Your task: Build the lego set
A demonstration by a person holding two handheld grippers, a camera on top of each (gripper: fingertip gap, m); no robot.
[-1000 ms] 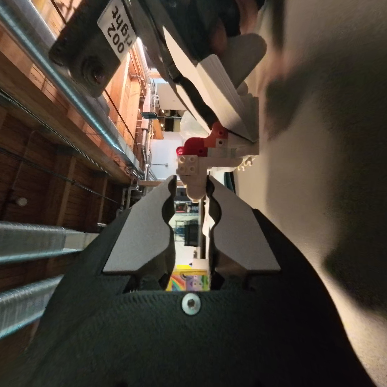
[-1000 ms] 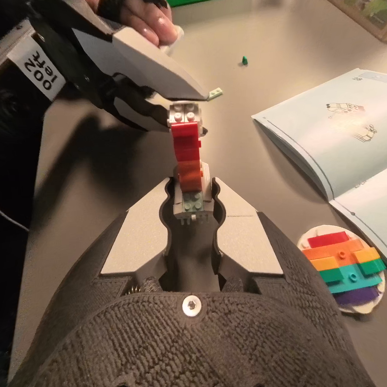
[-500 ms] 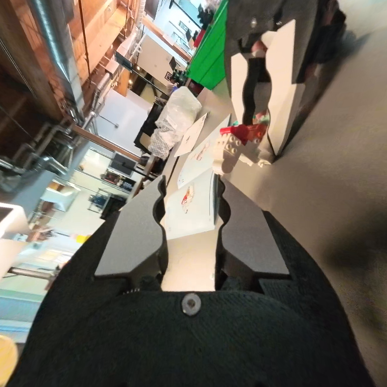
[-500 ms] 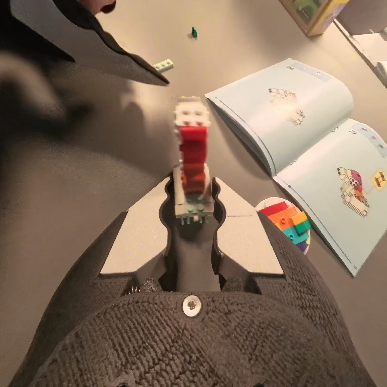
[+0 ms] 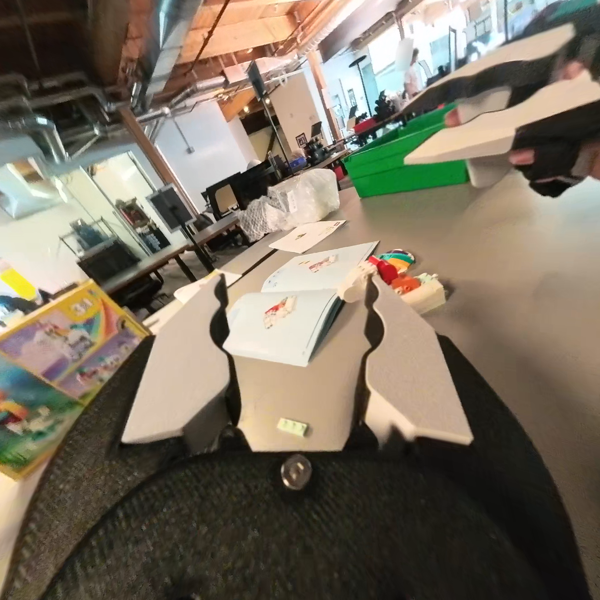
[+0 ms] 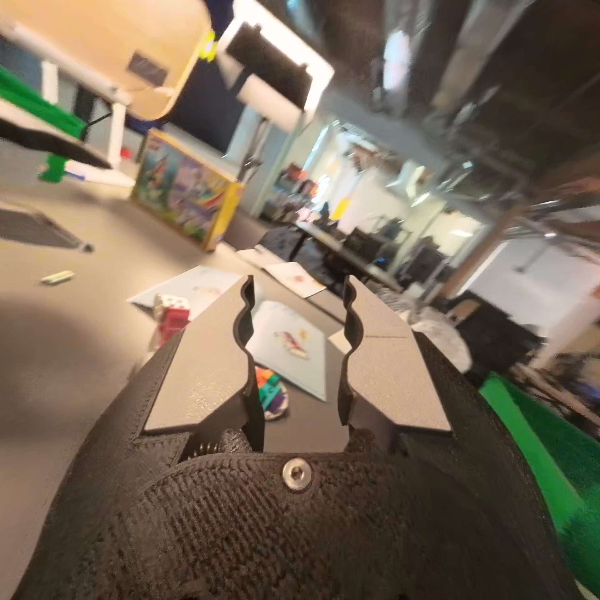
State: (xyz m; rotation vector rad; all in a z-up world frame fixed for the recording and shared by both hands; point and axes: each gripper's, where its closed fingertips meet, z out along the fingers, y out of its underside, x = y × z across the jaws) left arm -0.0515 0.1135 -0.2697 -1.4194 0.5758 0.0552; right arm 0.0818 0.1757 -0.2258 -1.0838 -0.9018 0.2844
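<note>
We are holding both the left gripper [image 5: 297,285] and right gripper [image 6: 298,282] wide open and empty, leaving the half-built model [image 5: 399,285] resting just ahead of them, probably to fetch the pale plate [image 5: 292,428].

Open-plan workshop hall. Ceiling: exposed timber joists [image 5: 259,39], silver ventilation ducts [image 5: 156,48]. White partition walls [image 5: 207,143], glass-fronted room [image 5: 107,207] at left. Dark work tables [image 5: 181,246] in rows, black monitor on stand [image 5: 168,204]. Grey tabletop [image 5: 487,324] in foreground. Bright daylight from far windows [image 5: 389,55].
</note>
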